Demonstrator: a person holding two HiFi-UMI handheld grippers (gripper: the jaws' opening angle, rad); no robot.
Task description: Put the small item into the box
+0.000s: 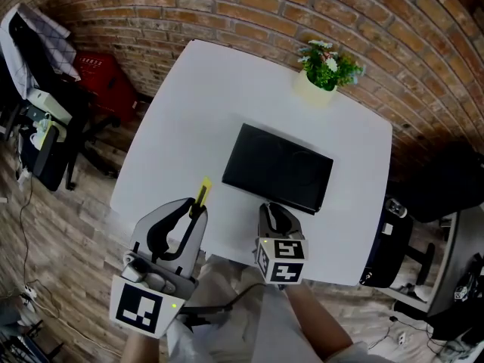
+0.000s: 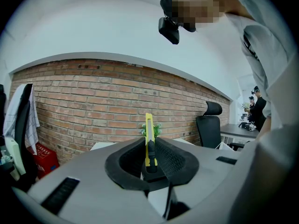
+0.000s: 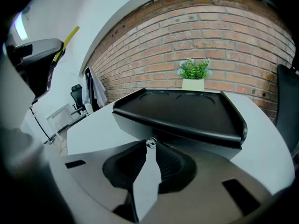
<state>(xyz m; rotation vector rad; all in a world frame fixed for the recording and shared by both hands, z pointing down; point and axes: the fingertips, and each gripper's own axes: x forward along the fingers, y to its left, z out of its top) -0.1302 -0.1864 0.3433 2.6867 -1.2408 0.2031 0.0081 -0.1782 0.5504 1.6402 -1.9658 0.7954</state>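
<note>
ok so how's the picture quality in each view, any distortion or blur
Head view: fisheye bows the wall; the table glares white. Left gripper view: wall curves, cutter sharp. Right gripper view: box and silver bit in the claw sharp, corners black.

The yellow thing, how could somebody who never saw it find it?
Look at the white table by the brick wall, with a black box in the middle. At the table's near edge, the left claw pinches a thin yellow stick that pokes out past its tips. Nothing else is so thin and bright yellow.
</note>
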